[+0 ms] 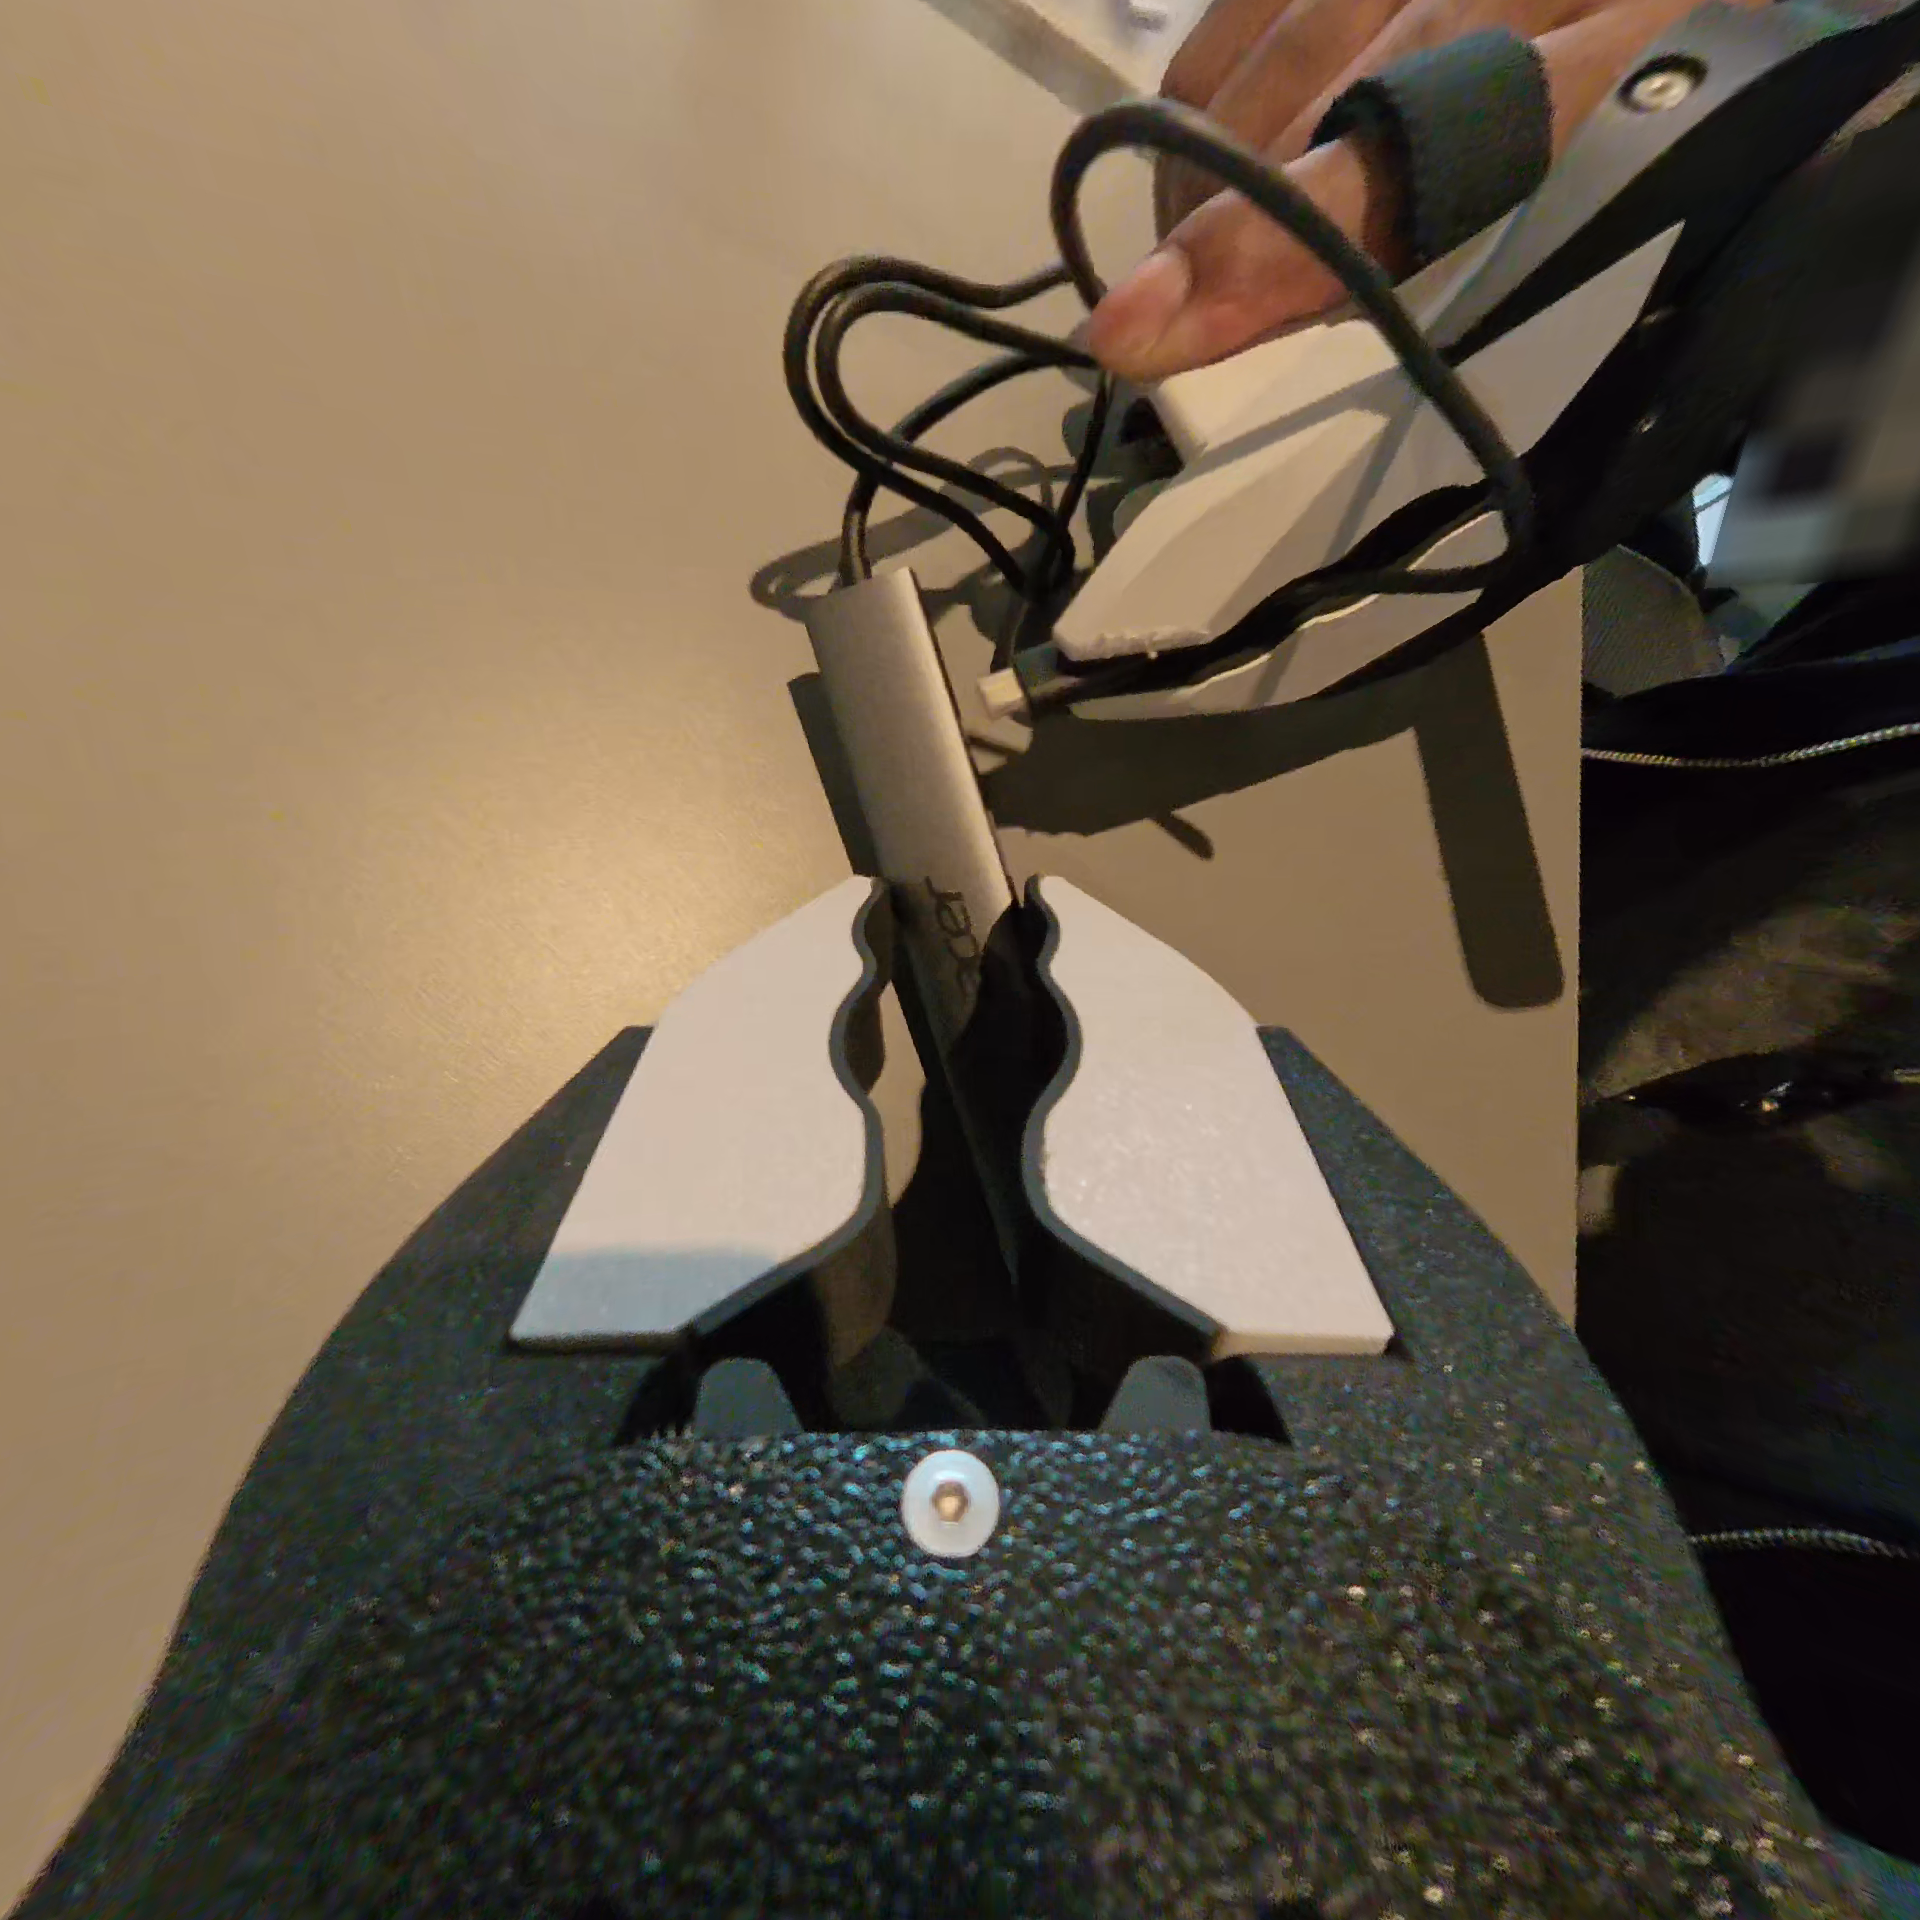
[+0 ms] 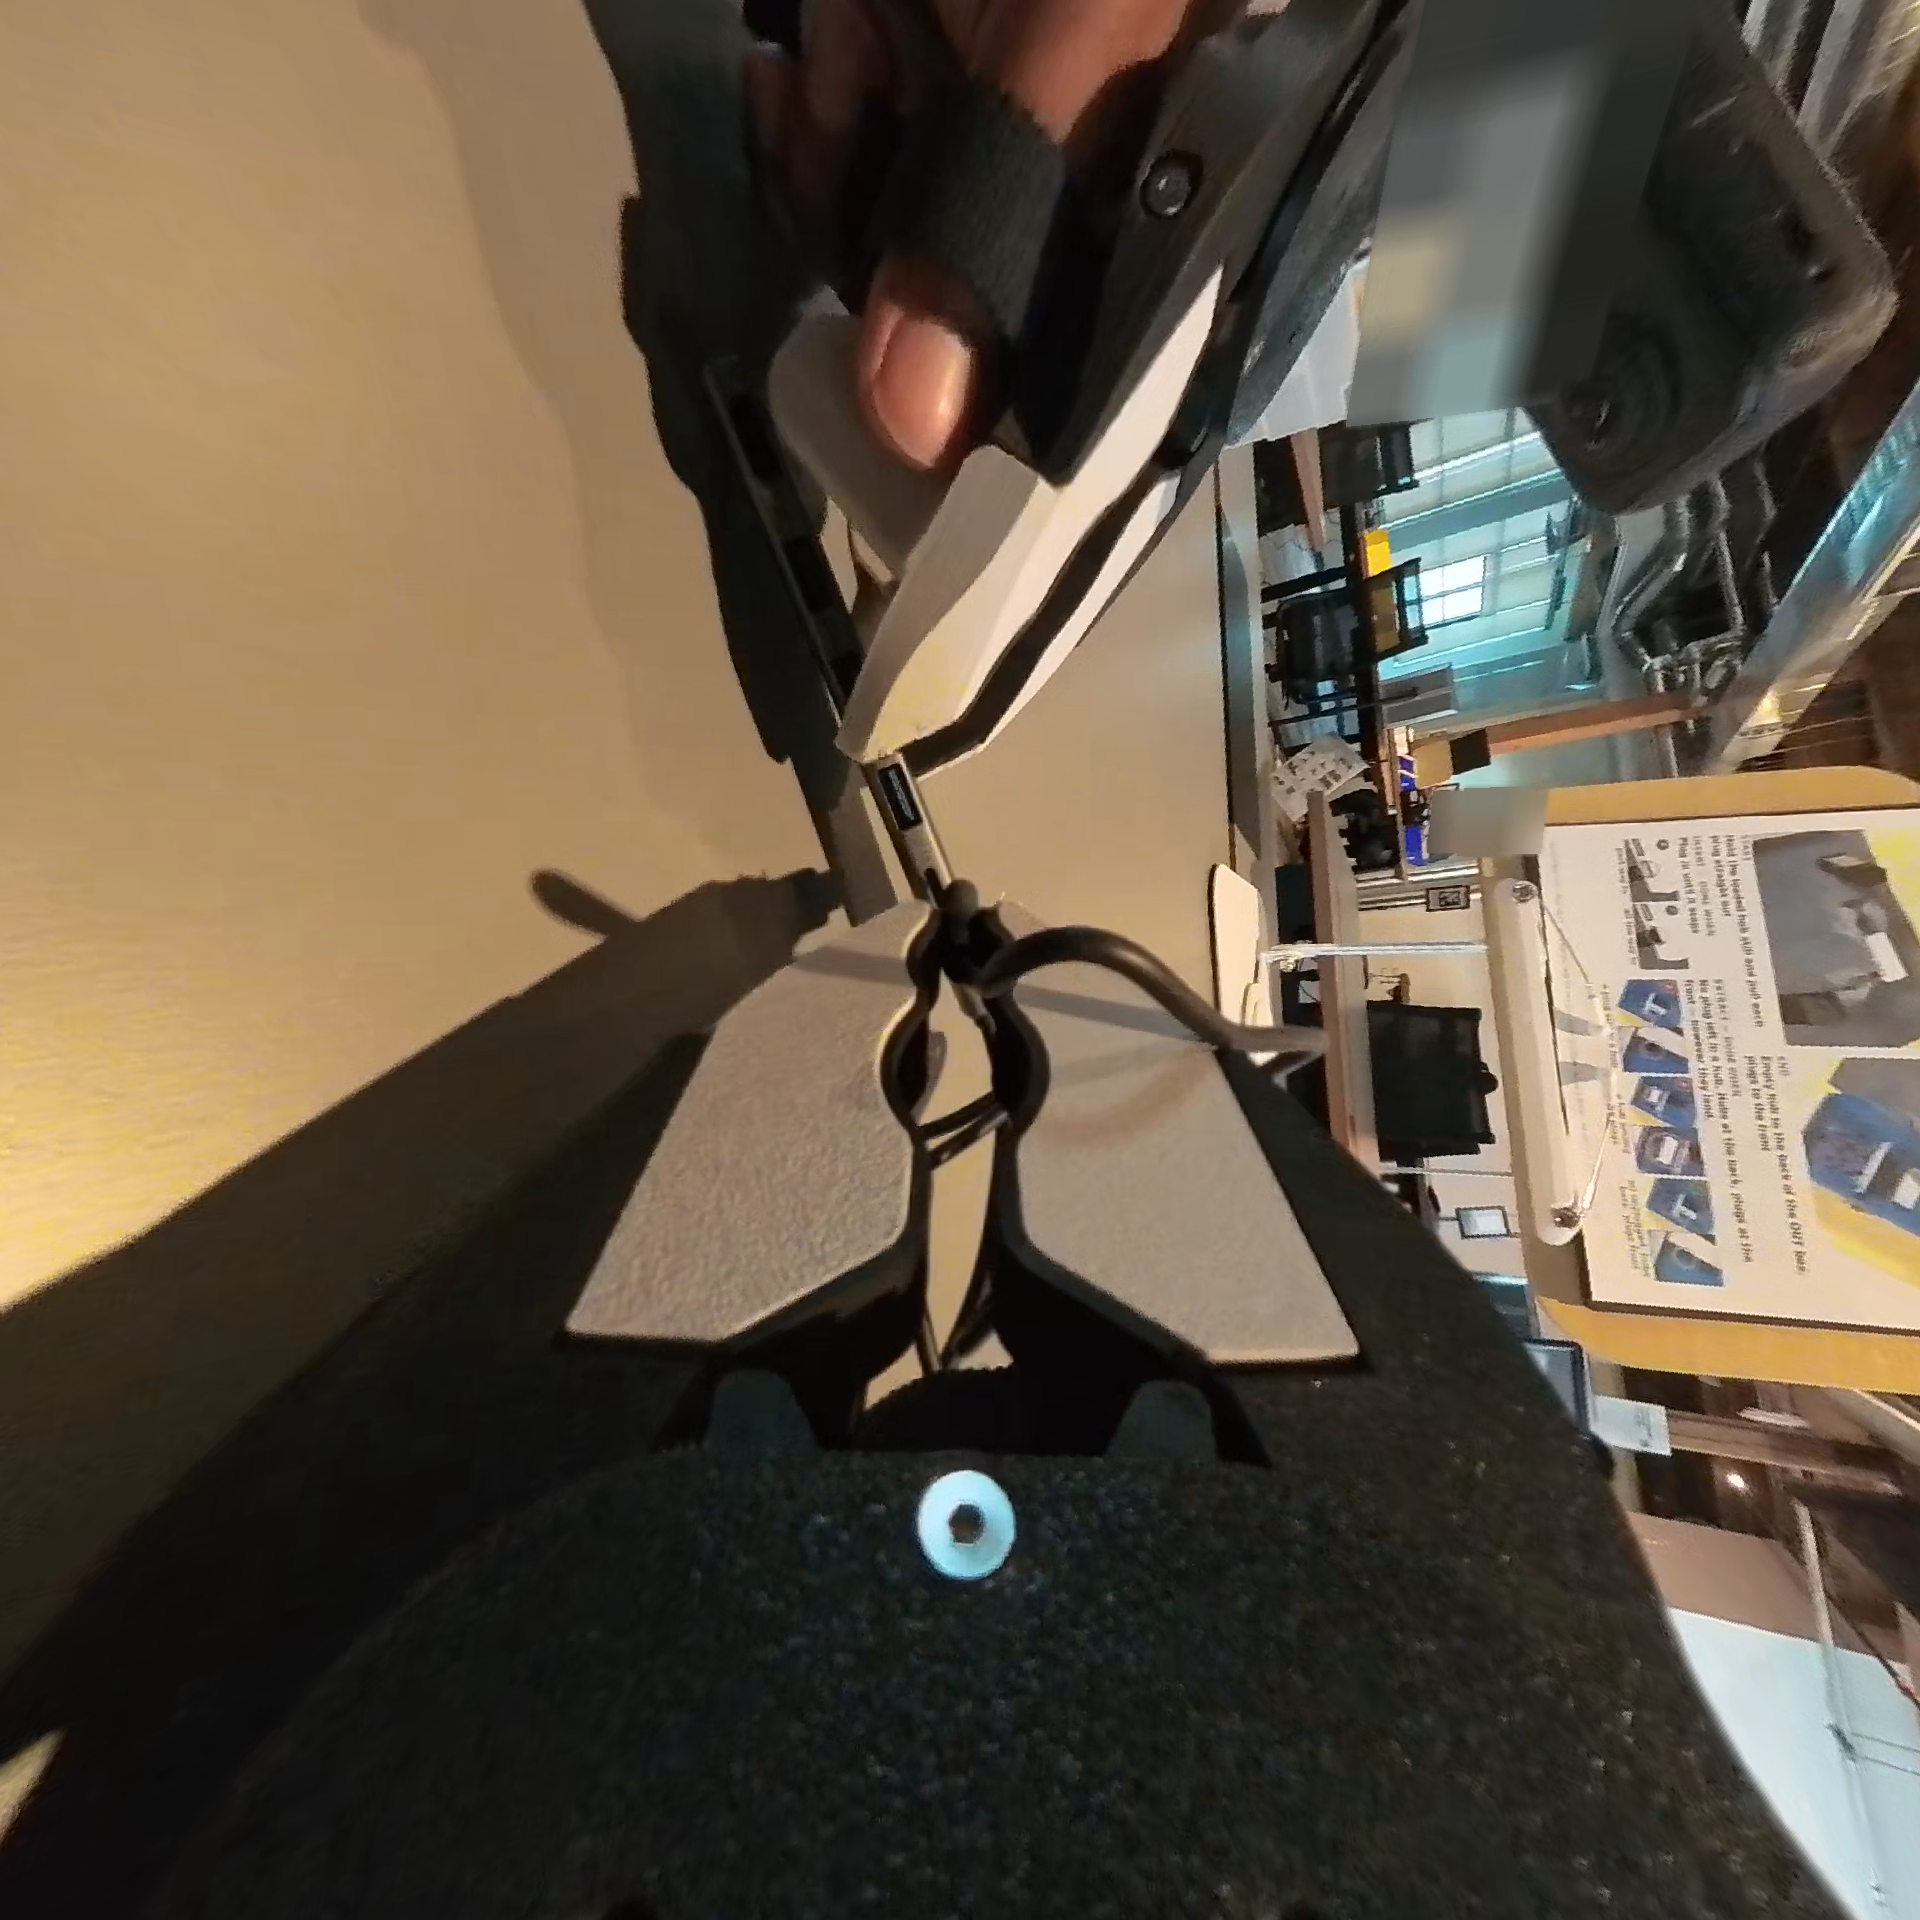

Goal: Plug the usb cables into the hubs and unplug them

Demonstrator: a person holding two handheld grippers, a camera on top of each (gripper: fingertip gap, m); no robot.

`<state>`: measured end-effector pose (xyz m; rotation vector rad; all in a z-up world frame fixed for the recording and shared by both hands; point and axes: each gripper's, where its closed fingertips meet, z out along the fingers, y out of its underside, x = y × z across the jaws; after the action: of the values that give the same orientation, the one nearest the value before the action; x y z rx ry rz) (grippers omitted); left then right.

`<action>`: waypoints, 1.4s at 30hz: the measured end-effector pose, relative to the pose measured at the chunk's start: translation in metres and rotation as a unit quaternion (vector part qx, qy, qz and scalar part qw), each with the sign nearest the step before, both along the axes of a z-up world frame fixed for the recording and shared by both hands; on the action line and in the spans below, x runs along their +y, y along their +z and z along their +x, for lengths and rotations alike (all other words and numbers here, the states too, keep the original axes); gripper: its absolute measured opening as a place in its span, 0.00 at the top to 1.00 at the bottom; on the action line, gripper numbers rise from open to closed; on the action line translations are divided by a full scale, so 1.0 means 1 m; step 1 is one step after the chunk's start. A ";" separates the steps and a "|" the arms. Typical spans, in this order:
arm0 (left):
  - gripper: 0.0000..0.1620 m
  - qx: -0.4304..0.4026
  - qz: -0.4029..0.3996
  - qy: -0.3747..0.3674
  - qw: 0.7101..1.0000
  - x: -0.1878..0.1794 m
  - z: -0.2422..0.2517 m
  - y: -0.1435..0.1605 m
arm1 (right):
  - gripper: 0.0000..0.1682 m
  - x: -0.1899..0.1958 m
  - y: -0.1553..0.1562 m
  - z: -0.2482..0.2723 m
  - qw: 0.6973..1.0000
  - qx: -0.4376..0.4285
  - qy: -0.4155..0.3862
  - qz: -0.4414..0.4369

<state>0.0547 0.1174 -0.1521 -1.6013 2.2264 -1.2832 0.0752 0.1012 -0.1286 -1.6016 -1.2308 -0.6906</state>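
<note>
The left gripper [image 1: 951, 894] was clenched on a slim grey USB hub [image 1: 904, 727], its pale, wavy-edged fingers [image 1: 748, 1091] pinching the hub's lower end so that the bar stood out ahead of the tips, tilted a little to the left above the beige table [image 1: 364, 623]. The hub looked like brushed metal, flat-sided with rounded edges, and a thin black lead left its far end and looped upward.

In the left wrist view the right gripper [image 1: 1039, 686] came in from the upper right, angled down toward the hub's side. A hand [image 1: 1247, 239] lay along its grey body, one finger passed through a black fabric strap [image 1: 1455, 125]. A small white plug [image 1: 1003, 691] poked out at its tips, just beside the hub, and whether the two touched could not be told. Black USB cables [image 1: 1403, 343], smooth and round, hung in loose loops around that gripper.

The right wrist view showed the right gripper [image 2: 961, 935] closed on a black cable [image 2: 1091, 956] that curled off to the right. Its fingers [image 2: 790, 1122] had a matt, grainy grey face, set in a coarse black pebbled housing. Straight ahead stood the hub [image 2: 909, 821], end-on with a port visible, held by the left gripper [image 2: 883, 748] with a thumb pressed on its pale trigger block.
</note>
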 end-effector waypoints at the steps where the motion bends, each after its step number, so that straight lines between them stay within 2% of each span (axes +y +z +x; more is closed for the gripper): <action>1: 0.86 0.000 0.002 0.000 1.000 0.000 0.000 0.000 | 0.97 0.000 -0.001 -0.001 1.000 -0.003 0.001 -0.001; 20: 0.85 0.008 0.037 -0.010 0.999 -0.001 0.000 -0.004 | 0.96 -0.002 -0.013 -0.004 0.994 -0.104 0.029 -0.016; 42: 0.85 0.006 0.038 -0.055 0.998 -0.005 -0.006 -0.005 | 0.96 -0.002 -0.017 -0.010 0.989 -0.105 0.095 -0.035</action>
<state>0.0485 0.1122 -0.1567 -1.4824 2.3696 -1.2006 0.0651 0.0992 -0.1455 -1.4715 -1.5560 -0.7128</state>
